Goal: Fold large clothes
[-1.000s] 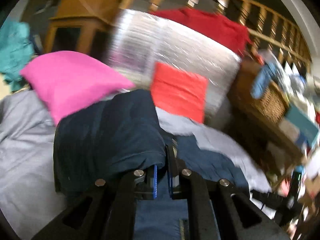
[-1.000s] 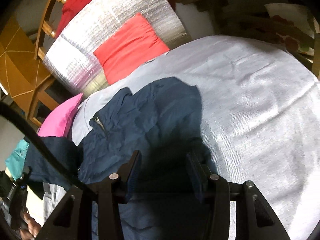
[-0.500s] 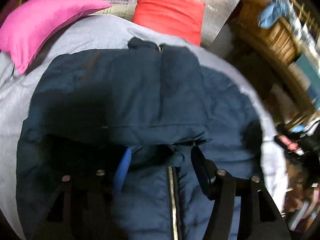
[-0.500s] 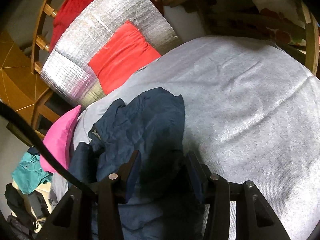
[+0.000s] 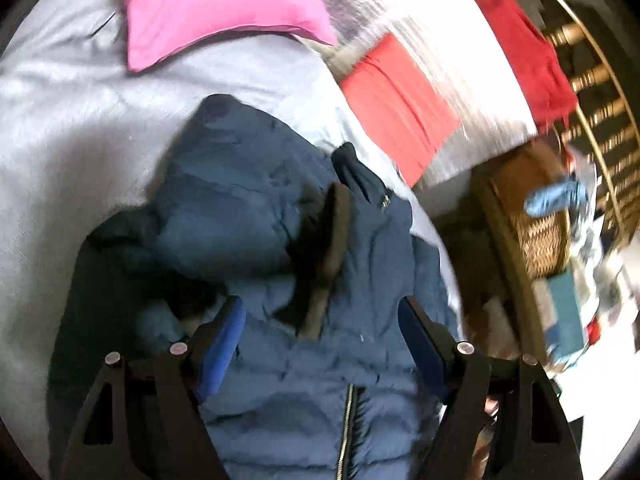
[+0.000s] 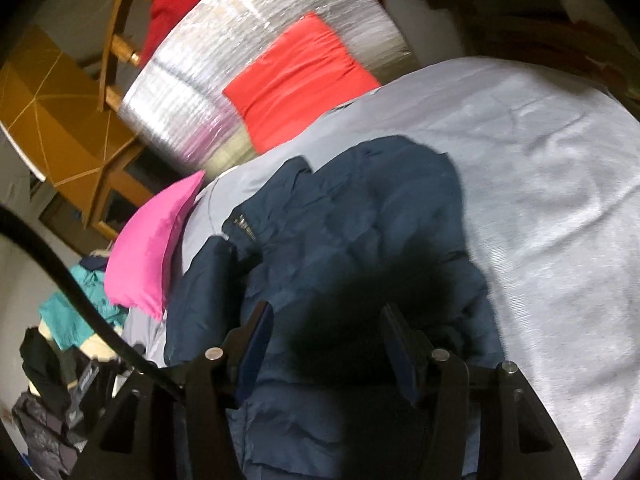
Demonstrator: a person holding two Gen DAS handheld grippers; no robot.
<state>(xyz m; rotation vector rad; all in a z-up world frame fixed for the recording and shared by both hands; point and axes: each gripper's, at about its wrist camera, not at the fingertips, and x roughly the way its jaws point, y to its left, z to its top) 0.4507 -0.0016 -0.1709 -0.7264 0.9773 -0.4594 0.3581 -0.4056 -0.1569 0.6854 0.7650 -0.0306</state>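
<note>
A navy puffer jacket (image 5: 360,264) lay crumpled on a bed covered with a pale grey sheet (image 5: 72,128), its zipper (image 5: 347,424) running up the middle toward the left gripper's camera. One part of the jacket was folded over the front, and a dark, fuzzy trim (image 5: 324,264) ran diagonally across it. The left gripper (image 5: 320,332) hovered just above the jacket with its jaws opening; quilted fabric showed in the gap between them, but the blue pads (image 5: 224,344) pressed on nothing. In the right wrist view the same jacket (image 6: 360,232) spread across the sheet (image 6: 552,168), its collar and zip pull pointing toward the pillows. The right gripper (image 6: 328,348) stood over the jacket's near part, its jaws also opening, with a dark shadowed patch of fabric between them; no grip on it showed. A pink pillow (image 5: 224,8) rested at the head of the bed, near the jacket but apart from it. Beside it a red-orange cushion (image 5: 396,108) leaned against a silver foil-covered panel (image 6: 248,80). A red cloth (image 5: 524,44) hung over a wooden railing (image 5: 592,72), and a wicker basket (image 5: 536,236) stood off the bed's far side.
</note>
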